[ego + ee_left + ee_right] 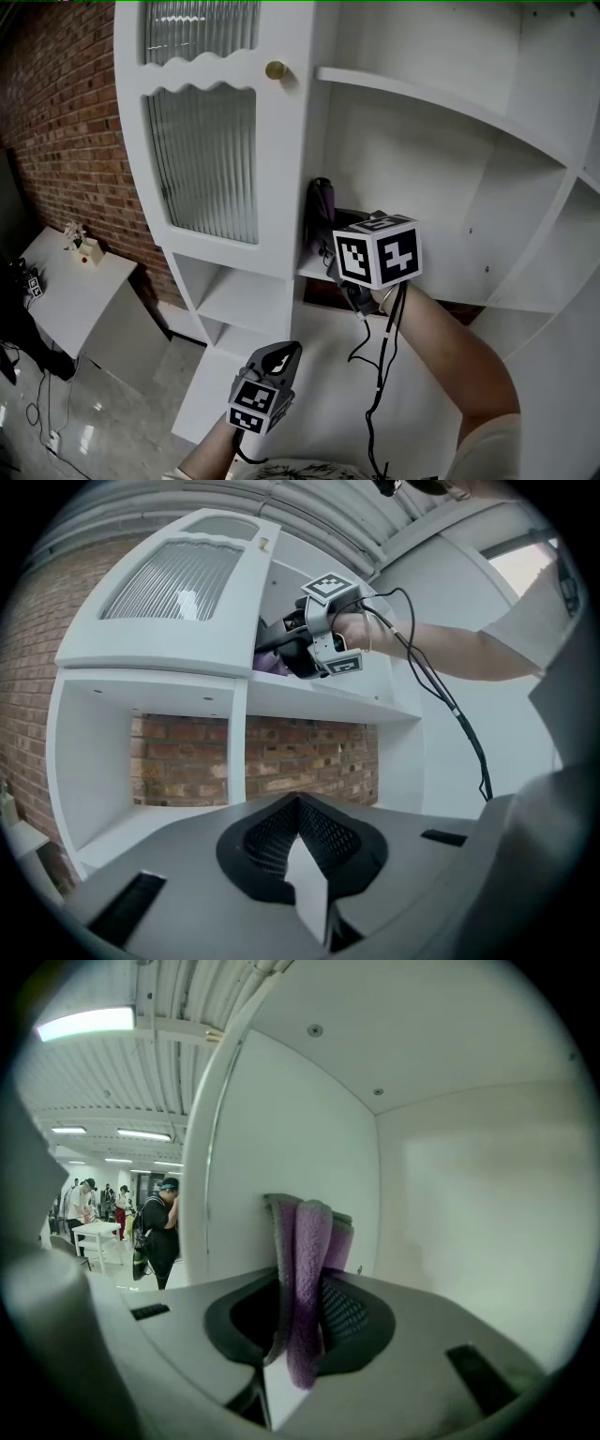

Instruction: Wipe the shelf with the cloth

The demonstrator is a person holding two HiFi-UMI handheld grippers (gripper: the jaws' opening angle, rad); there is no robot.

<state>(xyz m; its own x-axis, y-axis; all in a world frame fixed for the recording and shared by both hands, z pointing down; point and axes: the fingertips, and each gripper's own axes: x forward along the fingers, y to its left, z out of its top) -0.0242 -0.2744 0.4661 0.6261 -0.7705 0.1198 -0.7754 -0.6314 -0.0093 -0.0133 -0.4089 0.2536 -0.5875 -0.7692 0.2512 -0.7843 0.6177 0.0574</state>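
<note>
Right gripper (298, 1321) clenched on purple cloth (309, 1241): soft, light, floppy; bunched-fold grip looks right. Left gripper (298, 806) jaws together, empty.

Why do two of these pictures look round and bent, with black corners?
Left gripper view: a wide-angle lens bows the shelf edges and leaves black corners. Right gripper view: same bulge, the ceiling light glares, the purple cloth is sharp. Head view: milder bending.
</note>
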